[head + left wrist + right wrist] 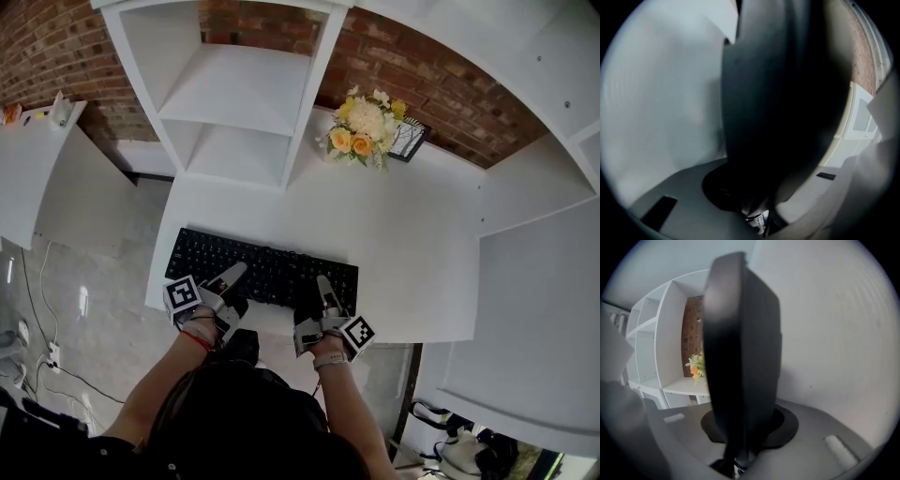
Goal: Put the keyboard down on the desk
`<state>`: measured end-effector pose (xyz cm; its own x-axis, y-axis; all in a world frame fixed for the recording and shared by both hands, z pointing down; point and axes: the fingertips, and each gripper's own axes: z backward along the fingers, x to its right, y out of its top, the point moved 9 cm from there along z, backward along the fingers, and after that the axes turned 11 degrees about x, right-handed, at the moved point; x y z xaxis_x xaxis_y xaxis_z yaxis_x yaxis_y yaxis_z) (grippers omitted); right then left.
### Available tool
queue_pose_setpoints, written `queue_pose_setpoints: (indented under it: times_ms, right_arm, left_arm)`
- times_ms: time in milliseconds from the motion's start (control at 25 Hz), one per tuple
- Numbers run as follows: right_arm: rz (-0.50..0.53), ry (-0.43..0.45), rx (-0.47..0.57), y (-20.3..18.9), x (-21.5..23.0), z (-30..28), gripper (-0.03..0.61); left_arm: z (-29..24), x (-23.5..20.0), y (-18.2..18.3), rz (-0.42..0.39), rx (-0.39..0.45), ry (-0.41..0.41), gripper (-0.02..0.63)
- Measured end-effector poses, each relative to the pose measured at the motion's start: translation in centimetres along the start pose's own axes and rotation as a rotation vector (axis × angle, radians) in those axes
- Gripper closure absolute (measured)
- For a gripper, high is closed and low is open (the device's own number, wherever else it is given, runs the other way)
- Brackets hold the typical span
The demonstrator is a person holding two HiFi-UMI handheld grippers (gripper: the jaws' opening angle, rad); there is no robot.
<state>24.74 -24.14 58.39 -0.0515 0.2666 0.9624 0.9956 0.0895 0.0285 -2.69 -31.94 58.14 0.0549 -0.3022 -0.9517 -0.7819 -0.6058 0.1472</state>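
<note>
Between the left tongs (228,281) and the right tongs (325,291), one black keyboard (262,265) is stretching lengthwise over the near edge of a white table (412,244). Whether it is resting on that table or hanging just above it cannot be told. Both tongs are clamping the keyboard's near long edge, the left ones toward its left end and the right ones toward its right end. In the left gripper view the keyboard (783,103) is filling the space between the jaws as a dark, blurred slab. In the right gripper view it (745,357) is standing edge-on between the jaws, which are pressing on it from both sides. Behind each pair of tongs, a marker cube is showing, the left cube (182,295) and the right cube (357,333), with the person's left hand (202,325) and right hand (325,349) gripping the handles. Ahead of the right tongs, well apart from the keyboard, a bunch of yellow and white flowers (364,131) is standing at the far side of the table, with a small dark frame (411,139) leaning just beside it. Ahead of the left tongs, a white shelf unit (234,94) is rising against a brick wall (441,94).
</note>
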Motion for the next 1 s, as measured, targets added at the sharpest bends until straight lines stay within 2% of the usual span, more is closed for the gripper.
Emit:
queue_pose_setpoints:
  times_ms: [200, 440, 520, 800, 880, 1000]
  right_arm:
    - [-0.023, -0.056, -0.004, 0.1, -0.3, -0.9, 0.508]
    - [-0.041, -0.091, 0.037, -0.1, -0.6, -1.3, 0.509]
    - [-0.039, -0.102, 0.045, -0.1, -0.7, -1.5, 0.509]
    - [-0.029, -0.105, 0.042, 0.4, -0.6, -2.1, 0.508]
    - [-0.031, -0.119, 0.04, 0.3, -1.0, -2.2, 0.508]
    - [-0.036, -0.134, 0.034, 0.5, -1.1, -2.4, 0.508]
  left_arm:
    - [-0.9, -0.4, 0.4, 0.016, 0.004, 0.0, 0.551]
    - [-1.2, -0.1, 0.5, -0.009, -0.028, -0.023, 0.547]
    - [-1.0, 0.3, 0.5, -0.052, -0.063, -0.037, 0.532]
    - [0.1, 1.2, 0.5, -0.279, -0.239, -0.096, 0.466]
    - [0.2, 1.6, 0.5, -0.353, -0.286, -0.13, 0.438]
    - [0.2, 2.2, 0.0, -0.391, -0.337, -0.208, 0.383]
